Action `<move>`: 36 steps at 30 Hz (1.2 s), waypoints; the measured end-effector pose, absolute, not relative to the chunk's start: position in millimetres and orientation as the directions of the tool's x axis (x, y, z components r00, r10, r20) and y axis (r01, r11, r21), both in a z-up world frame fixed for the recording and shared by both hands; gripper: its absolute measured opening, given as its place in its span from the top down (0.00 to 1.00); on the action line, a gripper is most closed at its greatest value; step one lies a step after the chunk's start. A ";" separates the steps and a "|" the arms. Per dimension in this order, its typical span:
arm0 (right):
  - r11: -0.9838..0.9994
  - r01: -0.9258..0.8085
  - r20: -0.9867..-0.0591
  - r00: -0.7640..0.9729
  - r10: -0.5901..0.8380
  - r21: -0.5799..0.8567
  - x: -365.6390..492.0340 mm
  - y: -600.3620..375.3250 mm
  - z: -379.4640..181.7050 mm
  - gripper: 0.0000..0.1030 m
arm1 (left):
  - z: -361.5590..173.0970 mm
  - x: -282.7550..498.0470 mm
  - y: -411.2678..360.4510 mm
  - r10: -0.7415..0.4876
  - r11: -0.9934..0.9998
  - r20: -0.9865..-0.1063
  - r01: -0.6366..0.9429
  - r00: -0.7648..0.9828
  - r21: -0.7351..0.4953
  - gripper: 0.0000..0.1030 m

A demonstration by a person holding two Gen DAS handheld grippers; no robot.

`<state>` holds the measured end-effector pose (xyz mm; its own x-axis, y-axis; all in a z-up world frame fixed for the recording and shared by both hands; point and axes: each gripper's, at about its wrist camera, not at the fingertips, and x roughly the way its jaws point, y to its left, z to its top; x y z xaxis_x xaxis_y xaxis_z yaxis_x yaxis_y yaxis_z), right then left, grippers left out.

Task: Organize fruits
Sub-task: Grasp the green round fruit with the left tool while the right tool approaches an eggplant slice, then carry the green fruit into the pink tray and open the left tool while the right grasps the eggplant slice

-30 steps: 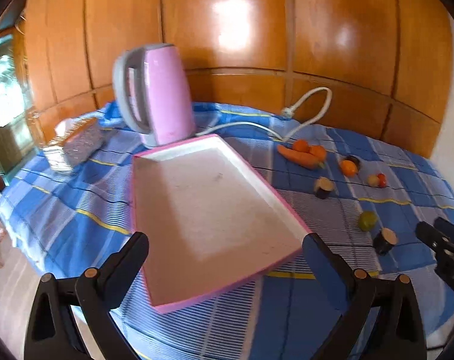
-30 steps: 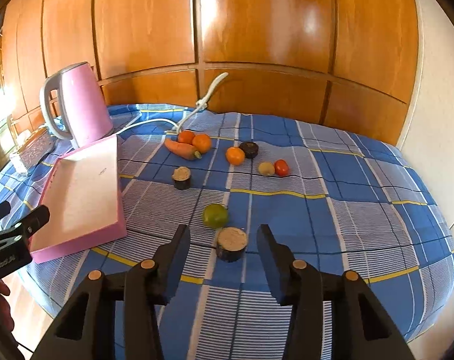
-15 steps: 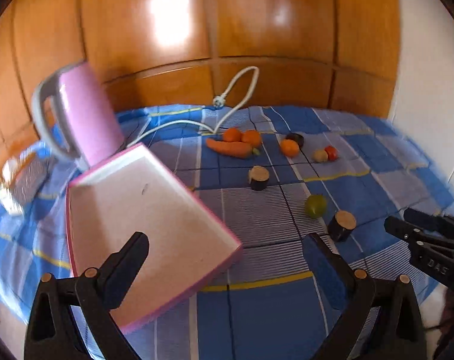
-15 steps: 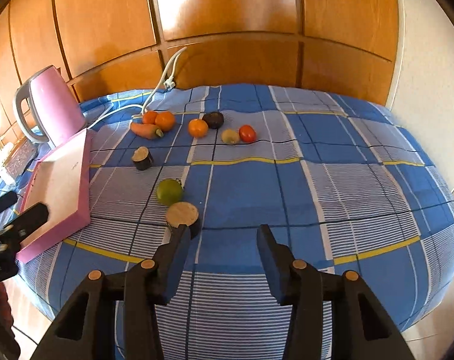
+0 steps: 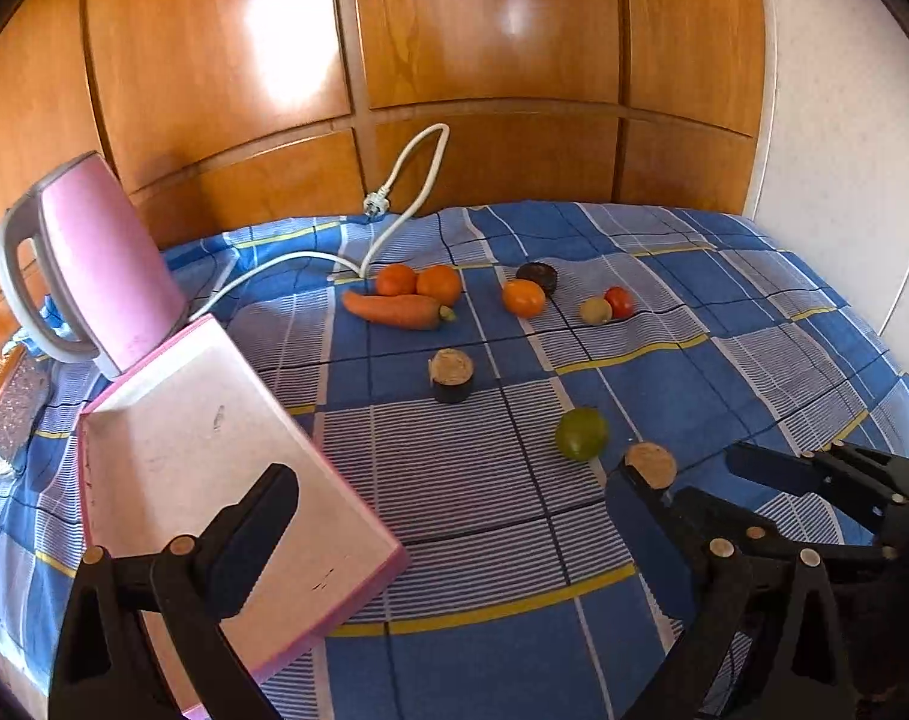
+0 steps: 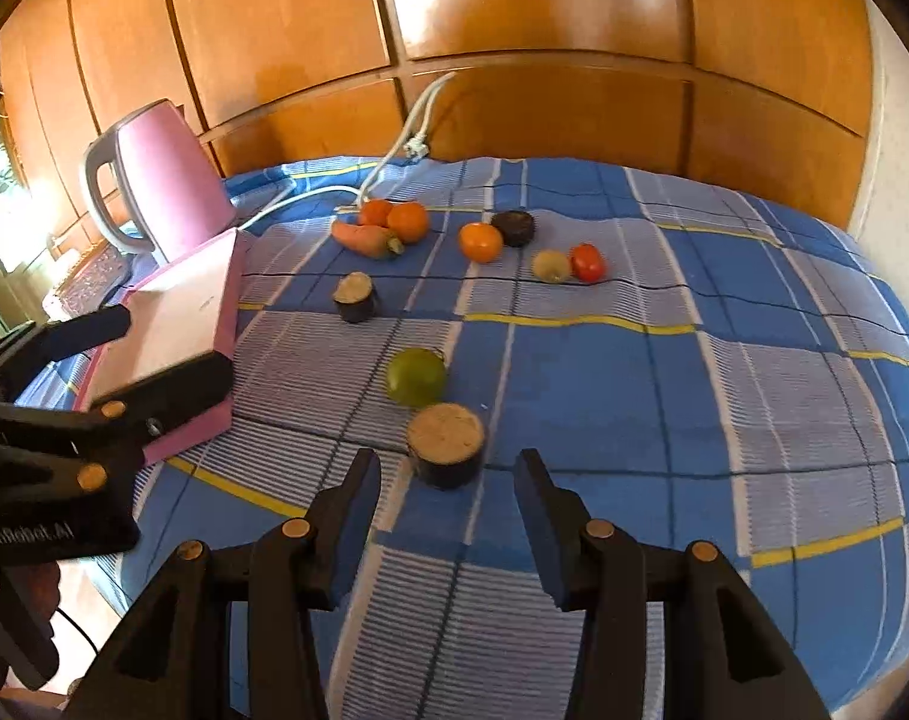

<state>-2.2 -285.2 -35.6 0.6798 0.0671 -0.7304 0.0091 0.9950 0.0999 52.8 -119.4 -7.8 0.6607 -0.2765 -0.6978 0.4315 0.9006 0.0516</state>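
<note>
Fruits remain scattered across the tablecloth (image 6: 664, 372) outside the pink tray (image 5: 214, 468); both the right gripper (image 6: 448, 516) and the left gripper (image 5: 454, 516) are released and empty, so the next move requires the right jaws to straddle the brown-topped cylinder (image 6: 446, 444) near the front edge.

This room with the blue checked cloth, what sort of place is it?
Probably a room in someone's home. A pink kettle with its white cord stands on a table under a checked cloth, against wooden panelling, with a pink tray and fruit nearby.
</note>
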 end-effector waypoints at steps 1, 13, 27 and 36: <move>0.995 0.002 -0.728 0.682 0.069 0.096 0.3 -283.5 -36.1 0.54 | -9.2 55.3 -120.2 -0.278 0.901 -0.703 0.432 0.655 0.046 0.00; 0.994 0.015 -0.732 0.678 0.067 0.105 21.0 -291.2 -49.9 0.85 | -28.0 81.4 -124.3 -0.402 0.856 -0.768 0.502 0.498 -0.123 0.49; 0.991 0.038 -0.754 0.653 0.072 0.127 1.8 -318.4 -55.1 0.74 | -61.5 128.3 -192.4 -0.495 0.787 -0.816 0.552 0.298 -0.276 0.60; 0.991 0.012 -0.750 0.655 0.090 0.130 -0.6 -313.2 -55.0 0.70 | -70.5 137.6 -194.7 -0.516 0.785 -0.806 0.538 0.290 -0.308 0.68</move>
<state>-0.6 -313.2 -55.0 0.6549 0.0902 -0.7503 0.0119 0.9915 0.1296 137.6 -194.7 -70.5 0.2904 -0.5155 -0.8062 0.5376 0.7848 -0.3083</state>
